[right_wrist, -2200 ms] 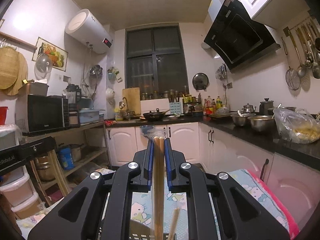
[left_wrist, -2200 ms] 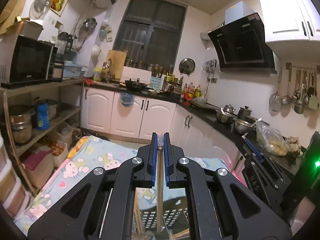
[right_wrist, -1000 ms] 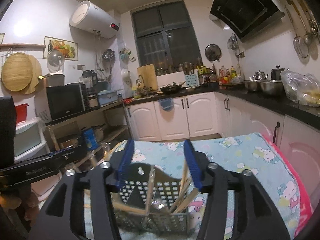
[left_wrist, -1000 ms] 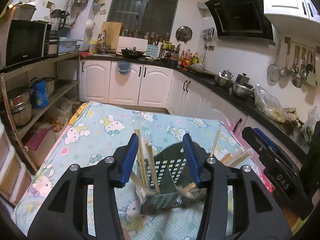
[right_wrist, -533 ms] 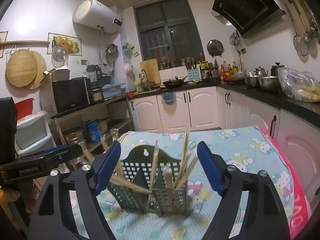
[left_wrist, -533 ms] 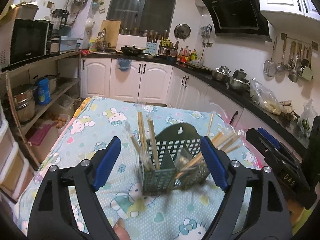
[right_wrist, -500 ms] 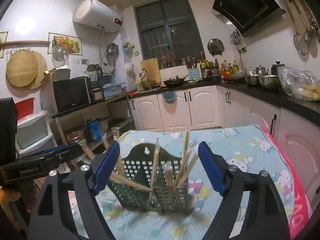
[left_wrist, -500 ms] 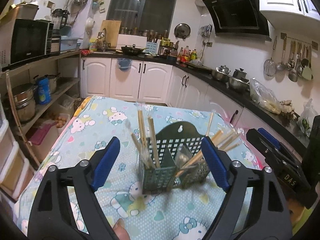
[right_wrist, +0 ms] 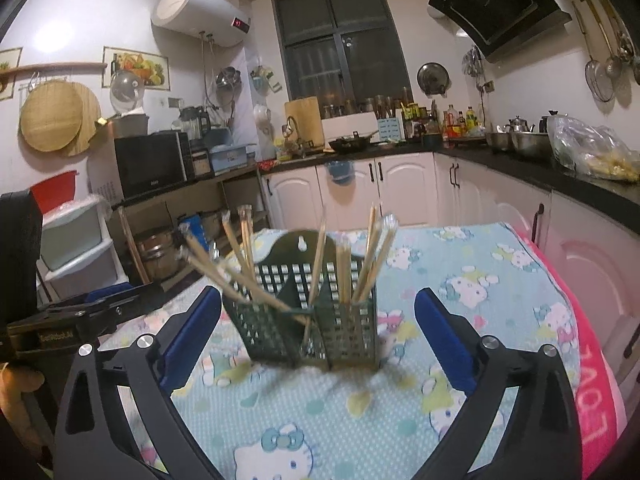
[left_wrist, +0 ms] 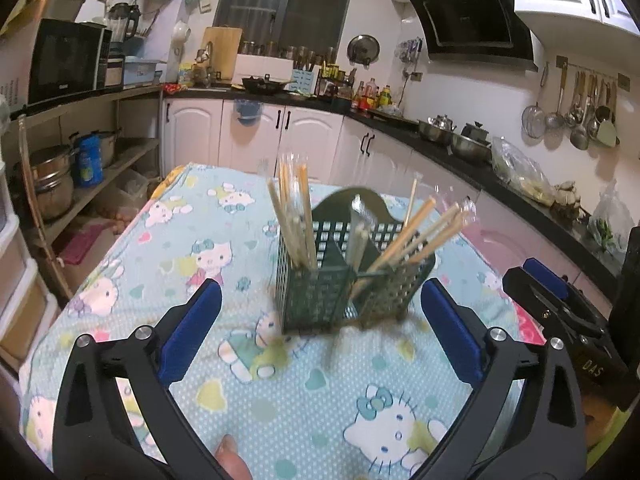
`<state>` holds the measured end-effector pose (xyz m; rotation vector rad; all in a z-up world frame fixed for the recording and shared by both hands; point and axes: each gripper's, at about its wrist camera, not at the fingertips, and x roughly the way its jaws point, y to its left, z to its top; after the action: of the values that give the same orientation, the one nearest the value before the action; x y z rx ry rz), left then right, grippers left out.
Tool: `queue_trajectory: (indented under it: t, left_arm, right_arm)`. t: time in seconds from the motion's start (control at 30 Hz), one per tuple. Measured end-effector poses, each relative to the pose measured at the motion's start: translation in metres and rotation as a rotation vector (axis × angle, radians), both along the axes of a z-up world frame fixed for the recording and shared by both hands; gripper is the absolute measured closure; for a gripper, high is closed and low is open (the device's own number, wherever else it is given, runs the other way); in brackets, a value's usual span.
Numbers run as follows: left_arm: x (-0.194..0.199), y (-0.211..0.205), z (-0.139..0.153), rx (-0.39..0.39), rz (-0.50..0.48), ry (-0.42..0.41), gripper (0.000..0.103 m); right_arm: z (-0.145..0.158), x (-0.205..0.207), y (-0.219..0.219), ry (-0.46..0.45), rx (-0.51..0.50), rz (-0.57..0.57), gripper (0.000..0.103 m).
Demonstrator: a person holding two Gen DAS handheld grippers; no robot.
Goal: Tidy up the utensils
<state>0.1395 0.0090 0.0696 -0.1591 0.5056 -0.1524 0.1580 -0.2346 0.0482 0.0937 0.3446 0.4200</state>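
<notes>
The surface (left_wrist: 280,400) was covered with a light blue cartoon-cat cloth (right_wrist: 460,264) with a pink edge on its right. Near the middle of it stood a dark green perforated holder (left_wrist: 320,292), upright and divided into compartments, its arched back panel rising behind. In the left wrist view, one bundle of wooden chopsticks (left_wrist: 294,216) stood nearly upright in the holder's left compartment, and another bundle (left_wrist: 416,236) leaned out to the right from the right compartment; some were in clear wrappers. In the right wrist view the holder (right_wrist: 312,320) showed chopsticks (right_wrist: 372,256) fanning up on the right and a few slanting far out to the left.

The left tongs (left_wrist: 320,340) were spread wide, holding nothing, their blue pads either side of the holder and short of it. The right tongs (right_wrist: 318,336) were likewise wide apart and empty, just in front of the holder.
</notes>
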Motion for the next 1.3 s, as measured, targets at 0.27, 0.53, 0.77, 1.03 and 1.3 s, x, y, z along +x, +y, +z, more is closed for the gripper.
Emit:
queue_trajectory:
  t: [0.27,0.53,0.77,1.03,1.3]
  left_arm:
    - [-0.014,-0.005,-0.025,0.002,-0.002,0.026,0.012]
    - [-0.025,-0.006,-0.046,0.013,0.01,0.018,0.012]
    - [-0.033,-0.008,-0.059,0.03,0.017,-0.017,0.012]
    - [-0.035,-0.007,-0.068,0.04,0.031,-0.053,0.012]
    - [-0.035,-0.003,-0.078,0.029,0.038,-0.075,0.012]
  right_arm:
    - [-0.026,-0.02,0.001,0.055,-0.024,-0.012,0.007]
    - [-0.046,-0.032,-0.003,0.075,-0.04,-0.036,0.007]
    - [-0.058,-0.037,-0.01,0.076,-0.037,-0.079,0.007]
    - [-0.066,-0.044,-0.014,0.042,-0.055,-0.114,0.007]
    - [-0.071,-0.053,-0.016,-0.039,-0.052,-0.159,0.007]
